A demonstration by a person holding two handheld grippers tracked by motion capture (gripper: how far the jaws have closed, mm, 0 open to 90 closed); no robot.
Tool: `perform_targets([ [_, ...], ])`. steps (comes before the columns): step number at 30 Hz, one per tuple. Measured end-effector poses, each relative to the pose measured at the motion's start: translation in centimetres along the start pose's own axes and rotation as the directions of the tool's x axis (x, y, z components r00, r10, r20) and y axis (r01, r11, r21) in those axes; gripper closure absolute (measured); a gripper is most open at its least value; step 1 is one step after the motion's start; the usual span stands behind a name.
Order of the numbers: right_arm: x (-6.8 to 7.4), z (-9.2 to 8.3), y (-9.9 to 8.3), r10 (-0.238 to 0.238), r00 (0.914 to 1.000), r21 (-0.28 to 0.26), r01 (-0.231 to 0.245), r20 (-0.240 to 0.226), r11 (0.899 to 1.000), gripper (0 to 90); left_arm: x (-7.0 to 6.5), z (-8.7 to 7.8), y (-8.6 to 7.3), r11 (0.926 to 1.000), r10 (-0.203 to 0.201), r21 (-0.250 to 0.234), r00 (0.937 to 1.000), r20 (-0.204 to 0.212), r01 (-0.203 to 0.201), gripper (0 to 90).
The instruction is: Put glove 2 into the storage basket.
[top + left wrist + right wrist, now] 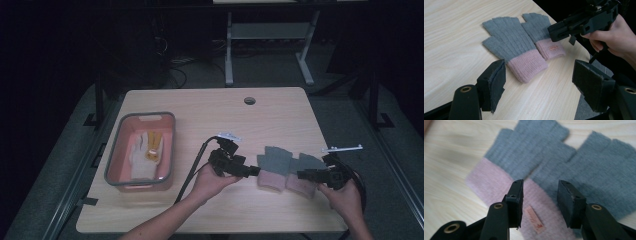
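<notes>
Pink cuffs are the target: both the left hand-held gripper (252, 171) and right hand-held gripper (303, 174), jaws parted and empty, should pinch the gloves (287, 167) squarely.

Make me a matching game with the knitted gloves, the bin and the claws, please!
Things:
1. pair of grey knitted gloves with pink cuffs
2. pink plastic bin with grey rim
3. white work glove with yellow patch
4. left claw

Places or states:
A. inside the bin
B. flat on the table between the claws
C. open, holding nothing
D. left part of the table

Pairs: 1-B, 2-D, 3-A, 4-C
</notes>
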State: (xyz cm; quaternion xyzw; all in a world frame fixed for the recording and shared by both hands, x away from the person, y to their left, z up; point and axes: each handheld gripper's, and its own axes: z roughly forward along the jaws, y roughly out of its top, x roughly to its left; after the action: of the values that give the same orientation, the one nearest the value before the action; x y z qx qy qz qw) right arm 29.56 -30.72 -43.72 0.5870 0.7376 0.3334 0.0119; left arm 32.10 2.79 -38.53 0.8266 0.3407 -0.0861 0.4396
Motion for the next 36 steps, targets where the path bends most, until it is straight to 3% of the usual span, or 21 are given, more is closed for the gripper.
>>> perform_targets([
  [11,-0.1,0.8,-0.6,-0.020,0.9962,0.036,0.017,0.085,0.999,56.6,0.0,0.5,-0.2,1.0000,-0.006,0.005,1.0000,0.005,0.006,26.4],
  [16,0.2,1.2,-1.0,-0.074,0.9901,0.041,0.069,0.119,0.997,59.9,0.1,0.8,-0.4,0.9999,-0.013,0.004,0.9999,0.006,0.013,26.4],
  [21,0.3,1.3,-1.0,-0.082,0.9881,0.044,0.077,0.130,0.996,65.1,0.0,0.8,-0.5,0.9999,-0.011,0.003,0.9999,0.005,0.011,26.4],
  [26,0.3,1.3,-1.1,-0.066,0.9909,0.043,0.061,0.117,0.997,77.9,0.1,0.7,-0.5,0.9999,-0.013,0.000,0.9999,0.006,0.013,26.4],
  [36,0.5,1.1,-1.1,-0.032,0.9948,0.042,0.028,0.097,0.999,81.8,0.4,0.3,-0.7,0.9998,-0.018,-0.003,0.9998,0.002,0.018,26.4],
])
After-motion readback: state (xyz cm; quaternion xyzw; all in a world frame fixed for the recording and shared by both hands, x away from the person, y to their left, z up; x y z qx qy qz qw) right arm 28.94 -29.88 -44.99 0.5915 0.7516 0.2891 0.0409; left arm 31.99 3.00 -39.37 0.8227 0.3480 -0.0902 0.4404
